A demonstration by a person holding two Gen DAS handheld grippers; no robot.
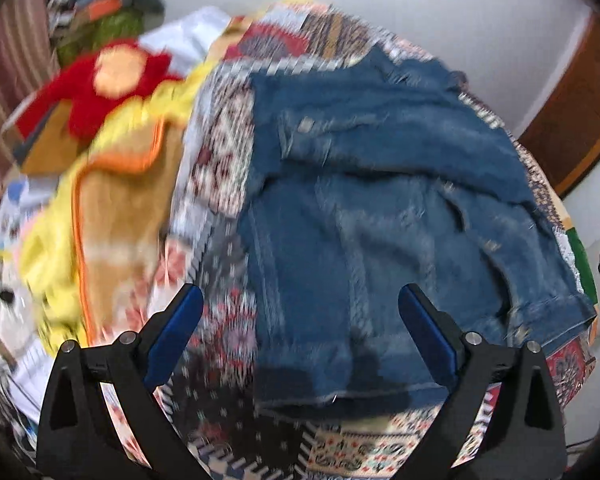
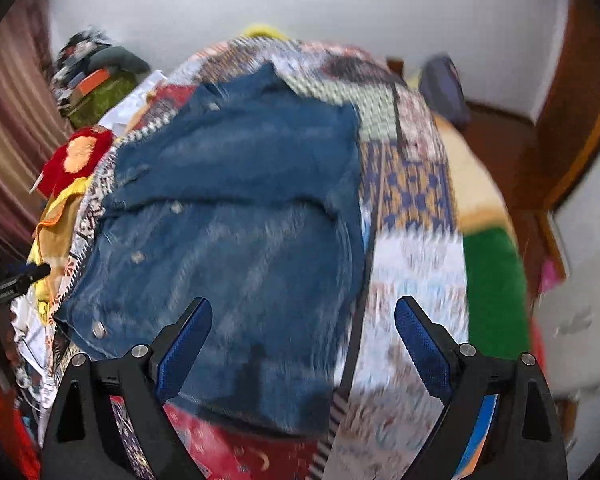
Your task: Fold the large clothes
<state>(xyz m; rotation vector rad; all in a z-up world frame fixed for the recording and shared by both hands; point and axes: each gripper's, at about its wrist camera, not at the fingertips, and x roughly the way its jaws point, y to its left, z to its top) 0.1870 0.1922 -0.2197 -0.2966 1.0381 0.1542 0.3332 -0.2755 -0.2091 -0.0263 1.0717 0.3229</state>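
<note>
Patterned bedspread (image 2: pixel 412 184) lies bare right of the denim jacket (image 2: pixel 240 208) — open passage there; on the left, a yellow blanket (image 1: pixel 60 240) and red garment (image 1: pixel 80 96) crowd the bed.

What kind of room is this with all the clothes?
Probably a bedroom at home. A denim jacket lies spread on a bed under a patchwork bedcover, more clothes are piled by the striped curtain, and a wooden door stands at the side.

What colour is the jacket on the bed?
Blue denim. The jacket shows best in the right wrist view, lying on a patchwork cover.
</note>
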